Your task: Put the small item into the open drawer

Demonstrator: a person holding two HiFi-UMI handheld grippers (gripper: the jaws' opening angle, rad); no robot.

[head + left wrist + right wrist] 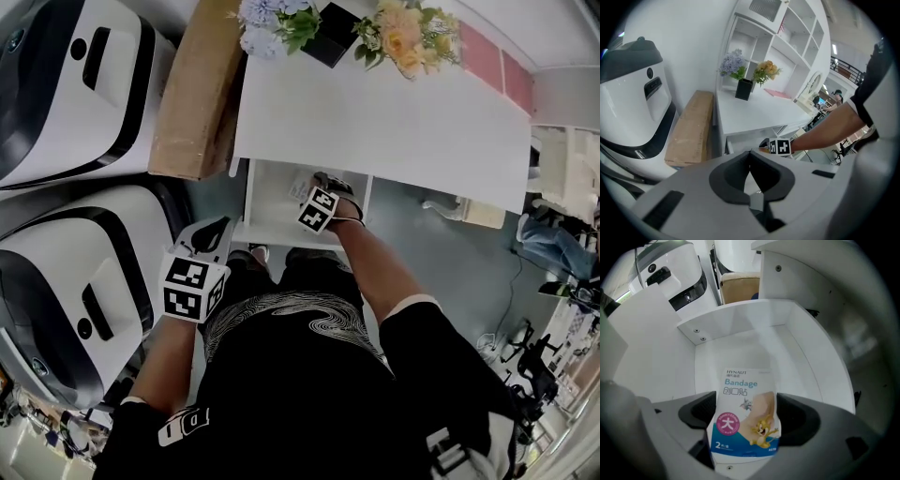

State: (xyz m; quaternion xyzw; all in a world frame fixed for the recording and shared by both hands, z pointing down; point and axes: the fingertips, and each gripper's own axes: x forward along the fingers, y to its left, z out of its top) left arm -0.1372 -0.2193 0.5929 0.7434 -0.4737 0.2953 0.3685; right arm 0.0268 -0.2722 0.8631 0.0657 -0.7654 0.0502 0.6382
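Jaws of the right gripper [744, 423] were clamped on a bandage packet [745, 394], one dark pad on each side of its lower half. The packet's printed face was toward the camera, and its upper end reached out past the pads. That gripper sat under the front edge of the white desk [394, 112], inside the open drawer [740, 319] that stuck out from beneath the desk. The packet hung over the drawer's bare white floor. Whether it touched the floor could not be told.

The left gripper [751, 171] was held back from the desk, low at the person's left side. Its jaws were closed together, with nothing between them. It pointed toward the desk front, where the right gripper's marker cube [780, 146] showed at the drawer.

On the desk's far edge stood a black vase [330, 36], with pale blue flowers [267, 14] on its left and orange flowers [408, 37] on its right. A pink sheet [497, 61] lay at the far right corner of the desk. A brown cardboard box [192, 94] lay just beside the desk's left end. Beyond the box stood a white machine [66, 84] with dark trim, and a second machine [75, 300] like it stood nearer the person.
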